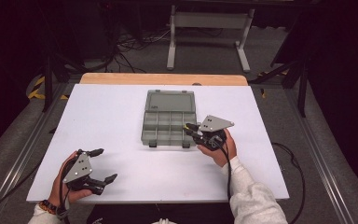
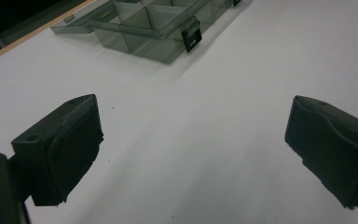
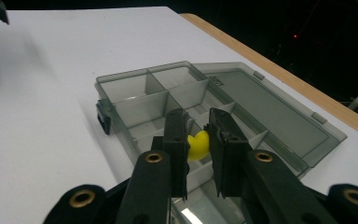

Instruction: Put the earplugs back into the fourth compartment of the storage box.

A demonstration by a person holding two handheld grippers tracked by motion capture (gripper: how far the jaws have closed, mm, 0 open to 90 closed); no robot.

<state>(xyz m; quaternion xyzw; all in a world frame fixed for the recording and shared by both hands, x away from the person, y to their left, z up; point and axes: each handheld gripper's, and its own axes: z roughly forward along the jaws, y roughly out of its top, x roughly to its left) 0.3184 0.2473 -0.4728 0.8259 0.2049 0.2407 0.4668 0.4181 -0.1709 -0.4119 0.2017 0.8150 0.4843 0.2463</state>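
Here the right gripper [image 1: 192, 129] holds a small yellow rounded piece [image 3: 198, 145] between its two black jaws, which stand narrow and press on it from both sides. In the right gripper view the piece hangs over the near compartments of the open, smoke-grey translucent plastic organiser box [image 3: 135, 100], above the dividers; whether it touches them I cannot tell. In the high view the same gripper sits at the box's right front corner [image 1: 169, 123], with the person's right hand [image 1: 223, 148] behind it.

The box lies near the middle of the white table top [image 1: 112, 116], its lid folded flat toward the far edge, its two dark latches facing the person.

The left gripper [image 1: 103, 164] rests low over the near left part of the table, well apart from the box. Its jaws stand wide, with bare white surface between them.
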